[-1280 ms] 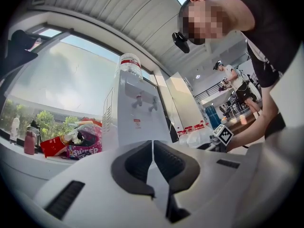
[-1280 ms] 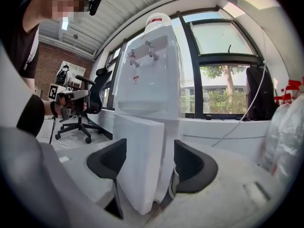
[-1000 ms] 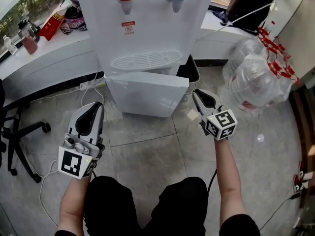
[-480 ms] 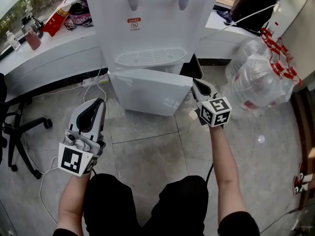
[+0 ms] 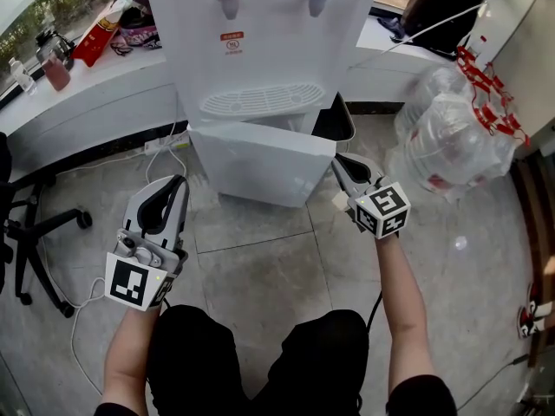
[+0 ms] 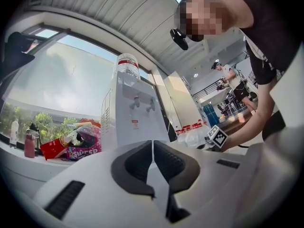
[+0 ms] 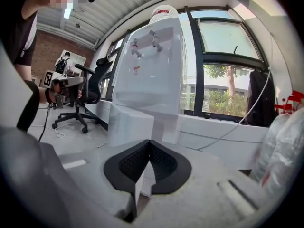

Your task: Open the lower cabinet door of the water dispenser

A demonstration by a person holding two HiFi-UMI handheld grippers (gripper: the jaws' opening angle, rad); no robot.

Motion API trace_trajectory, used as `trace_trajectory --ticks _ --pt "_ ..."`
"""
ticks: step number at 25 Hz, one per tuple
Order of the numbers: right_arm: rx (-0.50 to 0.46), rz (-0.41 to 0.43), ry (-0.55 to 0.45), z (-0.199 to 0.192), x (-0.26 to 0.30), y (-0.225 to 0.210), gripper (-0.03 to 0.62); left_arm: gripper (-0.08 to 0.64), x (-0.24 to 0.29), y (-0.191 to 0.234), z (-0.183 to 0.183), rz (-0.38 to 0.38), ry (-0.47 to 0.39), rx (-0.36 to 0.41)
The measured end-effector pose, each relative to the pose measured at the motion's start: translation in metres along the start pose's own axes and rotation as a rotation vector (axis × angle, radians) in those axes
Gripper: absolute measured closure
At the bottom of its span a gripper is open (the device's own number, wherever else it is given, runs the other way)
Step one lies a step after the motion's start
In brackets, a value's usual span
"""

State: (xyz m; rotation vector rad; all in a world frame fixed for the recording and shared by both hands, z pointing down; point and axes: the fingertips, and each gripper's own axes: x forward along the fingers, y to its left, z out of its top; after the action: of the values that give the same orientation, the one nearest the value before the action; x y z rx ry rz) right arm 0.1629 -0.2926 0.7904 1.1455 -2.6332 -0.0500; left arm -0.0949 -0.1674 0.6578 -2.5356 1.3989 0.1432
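White water dispenser stands on the tiled floor, its lower cabinet door ajar. We hold the right gripper just beside the door's right edge, jaws together on nothing. Our left gripper, also closed and empty, hovers well apart.

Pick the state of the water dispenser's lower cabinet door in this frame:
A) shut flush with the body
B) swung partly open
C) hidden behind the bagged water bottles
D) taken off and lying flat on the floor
B: the lower cabinet door stands angled out from the water dispenser, and the dark cabinet opening shows behind the door's right edge.
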Motion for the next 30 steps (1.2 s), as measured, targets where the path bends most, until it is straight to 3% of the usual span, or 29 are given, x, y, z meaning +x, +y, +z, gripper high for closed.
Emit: trace_trajectory --ticks 3,7,10,18,30 --pt "0.004 -0.063 0.024 -0.003 0.018 -0.022 0.589 0.541 0.0 -0.002 0.003 -0.002 -0.005 0.004" --pt "0.059 -0.04 0.005 0.001 0.025 -0.02 0.589 0.541 -0.005 -0.001 0.004 0.004 -0.001 0.011" --pt "0.095 0.042 -0.02 0.002 0.017 0.001 0.589 0.541 -0.007 0.004 0.005 0.014 0.002 0.014" --pt "0.03 0.263 -0.032 0.016 0.002 0.095 0.589 0.541 -0.007 0.003 0.005 0.014 0.004 0.025" --pt "0.027 0.472 -0.043 0.033 -0.008 0.19 0.589 0.541 -0.021 0.014 0.011 0.046 -0.002 0.019"
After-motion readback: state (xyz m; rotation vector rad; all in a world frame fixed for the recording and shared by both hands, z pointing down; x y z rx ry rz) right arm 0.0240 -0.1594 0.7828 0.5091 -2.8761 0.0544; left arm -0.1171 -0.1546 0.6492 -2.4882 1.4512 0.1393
